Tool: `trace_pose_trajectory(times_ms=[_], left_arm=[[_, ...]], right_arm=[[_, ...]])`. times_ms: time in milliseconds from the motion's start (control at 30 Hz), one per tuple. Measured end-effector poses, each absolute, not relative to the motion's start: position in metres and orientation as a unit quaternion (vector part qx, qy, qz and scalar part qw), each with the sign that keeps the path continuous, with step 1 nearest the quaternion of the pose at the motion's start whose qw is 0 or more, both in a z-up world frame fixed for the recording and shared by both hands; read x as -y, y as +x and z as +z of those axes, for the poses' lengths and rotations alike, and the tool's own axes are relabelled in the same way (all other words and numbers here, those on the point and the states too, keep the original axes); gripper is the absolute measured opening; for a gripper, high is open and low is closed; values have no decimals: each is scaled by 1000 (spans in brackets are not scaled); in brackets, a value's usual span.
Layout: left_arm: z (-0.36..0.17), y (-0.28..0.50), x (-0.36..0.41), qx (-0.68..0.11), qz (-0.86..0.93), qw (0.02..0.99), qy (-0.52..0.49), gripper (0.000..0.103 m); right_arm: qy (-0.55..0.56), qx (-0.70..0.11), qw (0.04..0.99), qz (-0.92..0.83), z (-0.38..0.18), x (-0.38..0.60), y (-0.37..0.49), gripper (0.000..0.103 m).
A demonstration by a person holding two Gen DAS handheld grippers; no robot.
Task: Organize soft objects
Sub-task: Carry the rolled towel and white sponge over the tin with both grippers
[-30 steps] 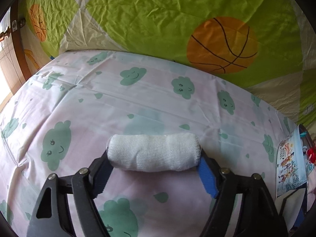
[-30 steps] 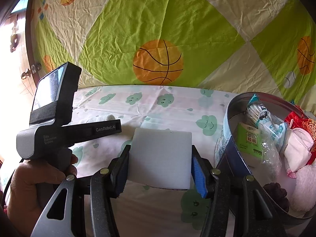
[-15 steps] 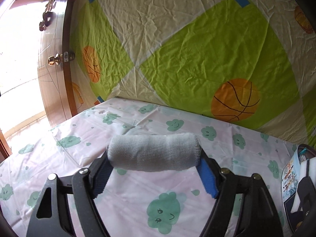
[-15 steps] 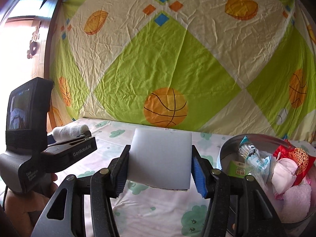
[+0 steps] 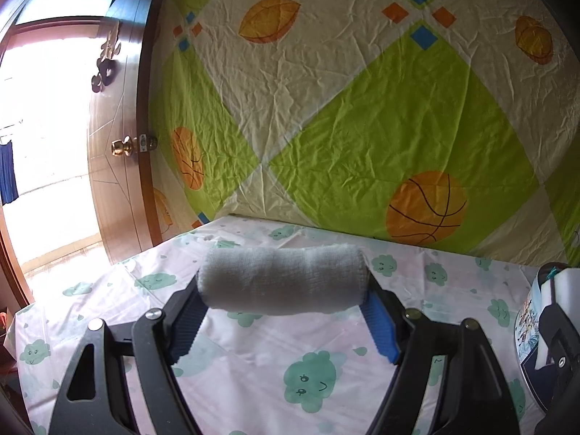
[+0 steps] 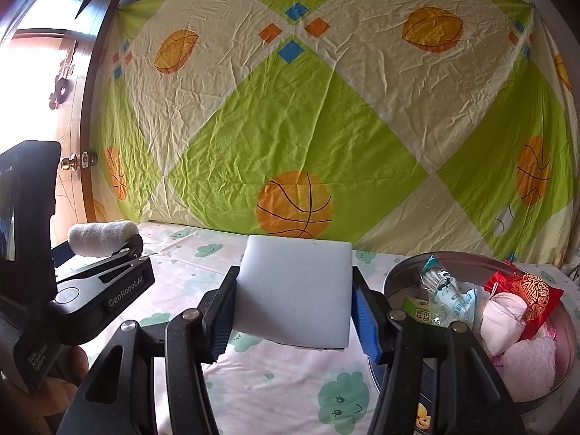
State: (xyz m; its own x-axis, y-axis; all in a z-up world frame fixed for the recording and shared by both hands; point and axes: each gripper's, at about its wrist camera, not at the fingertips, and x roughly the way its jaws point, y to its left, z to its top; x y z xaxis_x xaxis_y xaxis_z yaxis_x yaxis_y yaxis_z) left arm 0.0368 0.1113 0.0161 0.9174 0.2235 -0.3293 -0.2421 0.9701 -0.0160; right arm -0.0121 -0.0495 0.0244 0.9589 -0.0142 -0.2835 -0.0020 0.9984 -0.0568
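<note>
While both tongs are hovering above the cloud-print bedsheet point(image 6: 275, 380), each is clamping sth soft.
L gripper point(image 5: 286, 301) squeezing rolled white towel point(image 5: 282, 281); R gripper point(image 6: 293, 308) pinching white square foam sponge point(image 6: 295, 290), round metal tin point(image 6: 398, 275) right of it.

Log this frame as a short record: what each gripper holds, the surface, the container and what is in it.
left gripper: shut on rolled white towel, held above the sheet
right gripper: shut on white square foam sponge
surface: pink bed sheet with green clouds
container: round metal tin, right of the sponge
tin contents: cotton swab packet, red pouch, pink fluffy cloth
backdrop: green and cream basketball-print sheet
</note>
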Motion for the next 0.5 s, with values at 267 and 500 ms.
trace_pose_trajectory(times_ms=[267, 500], left_arm=[[18, 25, -113, -158, 110, 980, -41, 78], [18, 19, -108, -158, 102, 981, -40, 78]], right_arm=[[-26, -142, 989, -4, 25, 54, -21, 59], [-34, -137, 990, -2, 26, 52, -28, 59]])
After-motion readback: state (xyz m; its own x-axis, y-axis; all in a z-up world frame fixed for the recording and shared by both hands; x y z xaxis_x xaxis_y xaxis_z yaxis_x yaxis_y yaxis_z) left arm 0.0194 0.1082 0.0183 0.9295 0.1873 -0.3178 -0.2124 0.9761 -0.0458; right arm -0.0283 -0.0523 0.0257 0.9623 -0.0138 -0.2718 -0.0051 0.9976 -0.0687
